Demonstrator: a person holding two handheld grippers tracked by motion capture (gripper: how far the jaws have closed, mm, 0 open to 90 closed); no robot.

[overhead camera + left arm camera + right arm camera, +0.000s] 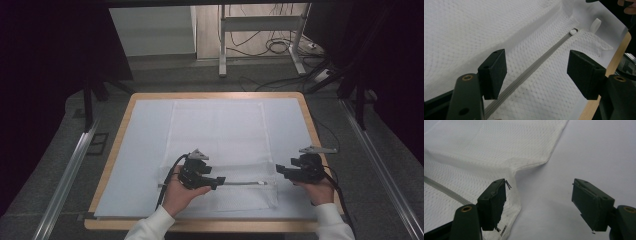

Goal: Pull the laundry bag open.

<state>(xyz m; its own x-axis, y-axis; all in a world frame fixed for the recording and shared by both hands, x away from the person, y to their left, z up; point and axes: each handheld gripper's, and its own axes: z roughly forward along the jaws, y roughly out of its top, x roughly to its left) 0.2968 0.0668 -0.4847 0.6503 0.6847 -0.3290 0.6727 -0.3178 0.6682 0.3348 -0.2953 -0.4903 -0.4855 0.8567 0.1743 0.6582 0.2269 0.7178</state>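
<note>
On worktop [112, 165]: mesh bag [220, 145], light, limp
Hold: zipper pull [573, 31] is taken
Claws: left claw [536, 72], right claw [539, 202] wide, empty

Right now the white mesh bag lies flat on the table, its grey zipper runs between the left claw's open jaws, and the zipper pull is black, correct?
Not quite: the zipper pull is white, as the left gripper view shows. The rest holds: the mesh bag lies flat, and its grey zipper runs between the open jaws of the left claw.

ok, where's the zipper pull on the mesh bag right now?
The zipper pull sits at the right-hand end of the grey zipper, on the near folded part of the mesh bag, between the left gripper and right gripper.
</note>
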